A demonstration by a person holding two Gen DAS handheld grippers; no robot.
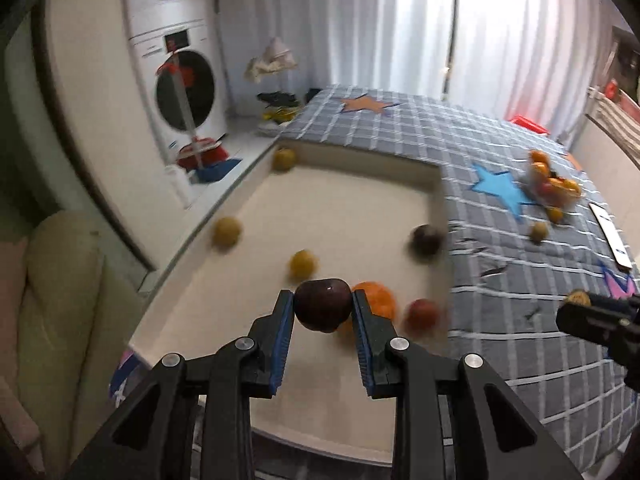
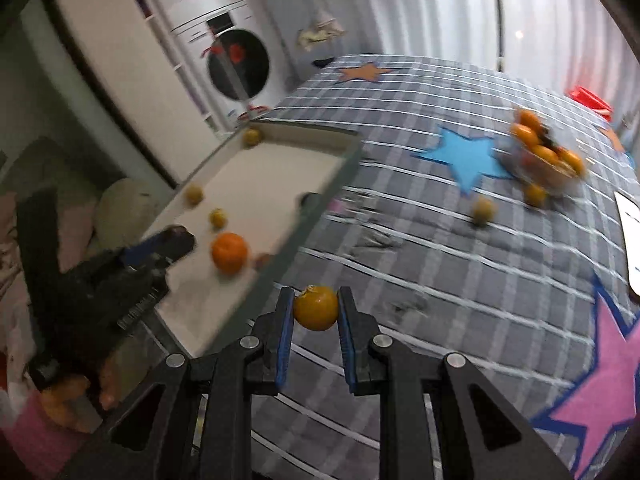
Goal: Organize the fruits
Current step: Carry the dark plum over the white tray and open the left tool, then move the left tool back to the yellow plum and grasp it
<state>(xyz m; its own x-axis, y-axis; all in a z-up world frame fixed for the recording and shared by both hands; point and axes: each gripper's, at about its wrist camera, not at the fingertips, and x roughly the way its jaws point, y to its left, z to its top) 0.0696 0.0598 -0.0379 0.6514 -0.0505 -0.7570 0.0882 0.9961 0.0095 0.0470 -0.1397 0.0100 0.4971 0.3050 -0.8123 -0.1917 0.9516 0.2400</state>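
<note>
My left gripper (image 1: 323, 306) is shut on a dark purple plum (image 1: 323, 309) and holds it over the near part of a shallow white box (image 1: 352, 208) on the bed. In the box lie several yellow fruits (image 1: 303, 263), an orange (image 1: 378, 298), a reddish fruit (image 1: 423, 314) and another dark plum (image 1: 427, 238). My right gripper (image 2: 316, 307) is shut on a small orange fruit (image 2: 316, 307) above the quilt, just right of the box (image 2: 276, 160). A clear bowl of oranges (image 2: 546, 156) stands at the far right.
A grey checked quilt with coloured stars (image 2: 440, 260) covers the bed. Two loose fruits (image 2: 483, 210) lie near the bowl. A white flat object (image 2: 632, 236) lies at the right edge. Stacked washing machines (image 1: 180, 72) stand behind the box. A cream cushion (image 1: 60, 280) is at left.
</note>
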